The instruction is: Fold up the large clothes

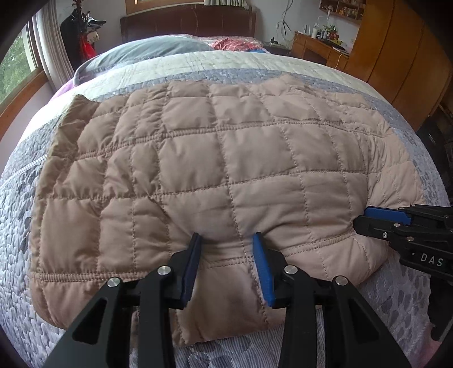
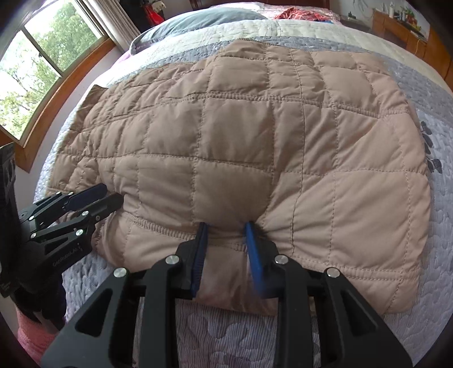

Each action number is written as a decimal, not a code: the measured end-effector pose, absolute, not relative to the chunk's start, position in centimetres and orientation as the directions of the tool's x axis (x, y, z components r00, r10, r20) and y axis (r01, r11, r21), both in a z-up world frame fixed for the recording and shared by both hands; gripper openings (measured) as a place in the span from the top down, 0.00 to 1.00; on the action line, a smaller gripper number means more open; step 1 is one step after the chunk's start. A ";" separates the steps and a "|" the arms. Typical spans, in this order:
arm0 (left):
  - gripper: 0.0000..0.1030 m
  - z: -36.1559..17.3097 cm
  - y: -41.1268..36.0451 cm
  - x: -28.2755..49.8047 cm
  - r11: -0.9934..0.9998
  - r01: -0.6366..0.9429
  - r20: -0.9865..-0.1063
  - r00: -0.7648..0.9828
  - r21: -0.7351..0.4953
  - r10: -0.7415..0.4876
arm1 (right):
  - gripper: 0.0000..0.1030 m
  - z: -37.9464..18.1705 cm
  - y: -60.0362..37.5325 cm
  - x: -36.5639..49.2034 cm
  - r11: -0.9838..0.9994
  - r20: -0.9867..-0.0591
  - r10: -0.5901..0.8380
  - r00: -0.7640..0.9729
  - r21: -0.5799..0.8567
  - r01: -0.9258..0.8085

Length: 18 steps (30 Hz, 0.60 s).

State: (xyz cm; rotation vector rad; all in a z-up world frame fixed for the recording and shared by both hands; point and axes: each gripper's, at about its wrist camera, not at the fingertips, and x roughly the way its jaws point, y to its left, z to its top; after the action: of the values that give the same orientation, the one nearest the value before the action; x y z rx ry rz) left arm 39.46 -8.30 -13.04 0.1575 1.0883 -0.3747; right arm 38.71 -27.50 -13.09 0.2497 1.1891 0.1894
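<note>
A tan quilted jacket [image 1: 215, 158] lies spread across the near end of the bed, on a grey-and-white patterned bedspread [image 1: 17, 226], stitched squares facing up. Its near hem is bunched into 2 puckers, 1 for each tool.

The left gripper [image 1: 226, 240] has its blue pads [image 1: 262, 266] pressed into a thick fold of that hem, fabric puffing up between them, so it is pinching the jacket. The right gripper [image 2: 226, 229] bites the hem the same way further along, its pads [image 2: 253, 254] sunk into a deep crease in the padding.

From the left wrist camera, the right gripper [image 1: 368, 218] comes in at the right edge, lying low against the jacket's side; from there alone I cannot tell its grip. That view also shows the dark wooden headboard [image 1: 187, 22], a desk [image 1: 317, 48] with small bottles, and a tall wooden wardrobe [image 1: 396, 56] on the right.

The right wrist camera gives the other side instead: the left gripper [image 2: 104, 198] at the left edge, nose to the jacket's hem, a window [image 2: 36, 56] with green trees outside, and a bit of pink sleeve [image 2: 31, 337] low in the corner. Both views catch a grey-blue pillow [image 1: 153, 48] and some red cloth [image 1: 232, 44] at the far end.
</note>
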 end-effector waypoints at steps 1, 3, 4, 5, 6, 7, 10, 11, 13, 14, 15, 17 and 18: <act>0.63 -12.3 -7.9 39.4 0.926 0.371 -0.884 0.406 -0.073 -0.232 | 0.69 -12.4 -28.4 38.2 0.947 -0.879 0.305 0.366 0.322 -0.017; 0.62 -10.6 -6.3 39.3 0.928 0.365 -0.863 0.443 -0.075 -0.244 | 0.57 -10.5 -30.0 37.0 0.927 -0.840 0.355 0.410 0.374 -0.036; 0.55 -9.6 -5.2 39.3 0.932 0.357 -0.849 0.470 -0.068 -0.242 | 0.49 -9.2 -31.2 36.4 0.928 -0.823 0.347 0.450 0.372 -0.034; 0.49 -8.5 -3.6 39.4 0.938 0.340 -0.833 0.501 -0.062 -0.237 | 0.45 -8.3 -32.4 36.0 0.932 -0.812 0.324 0.485 0.361 -0.019; 0.35 -7.7 -2.1 39.7 0.945 0.321 -0.823 0.519 -0.065 -0.233 | 0.38 -7.5 -33.6 35.7 0.934 -0.803 0.308 0.510 0.356 -0.004; 0.27 -7.2 -0.5 40.2 0.950 0.305 -0.818 0.527 -0.072 -0.231 | 0.33 -6.8 -35.4 35.5 0.932 -0.790 0.298 0.535 0.363 0.017; 0.21 -7.0 4.4 42.5 0.968 0.233 -0.834 0.513 -0.091 -0.201 | 0.19 -6.3 -40.0 36.0 0.903 -0.775 0.303 0.554 0.419 0.093; 0.21 -7.3 6.2 43.5 0.972 0.203 -0.844 0.497 -0.115 -0.204 | 0.19 -6.7 -41.7 36.3 0.884 -0.770 0.322 0.551 0.453 0.116; 0.21 -8.1 9.2 44.8 0.968 0.167 -0.854 0.461 -0.185 -0.243 | 0.16 -7.9 -44.1 37.0 0.858 -0.774 0.339 0.535 0.487 0.161; 0.21 -8.7 10.6 45.6 0.961 0.149 -0.855 0.440 -0.233 -0.276 | 0.16 -8.5 -45.0 37.3 0.849 -0.780 0.344 0.522 0.497 0.183; 0.21 -9.3 11.5 46.0 0.953 0.139 -0.854 0.424 -0.268 -0.302 | 0.15 -9.2 -45.5 37.6 0.840 -0.785 0.351 0.511 0.505 0.198; 0.21 -10.7 12.8 46.9 0.926 0.137 -0.843 0.383 -0.352 -0.377 | 0.15 -10.7 -45.9 38.2 0.826 -0.793 0.377 0.479 0.522 0.214; 0.21 -11.4 12.8 47.0 0.913 0.139 -0.836 0.367 -0.385 -0.408 | 0.15 -11.3 -45.9 38.5 0.819 -0.795 0.386 0.468 0.529 0.224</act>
State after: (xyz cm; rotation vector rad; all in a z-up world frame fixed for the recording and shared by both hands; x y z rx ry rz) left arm 46.99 12.83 -11.36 -0.2670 1.1450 -0.3568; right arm 38.47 -45.87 -11.34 0.6356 1.0999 0.1077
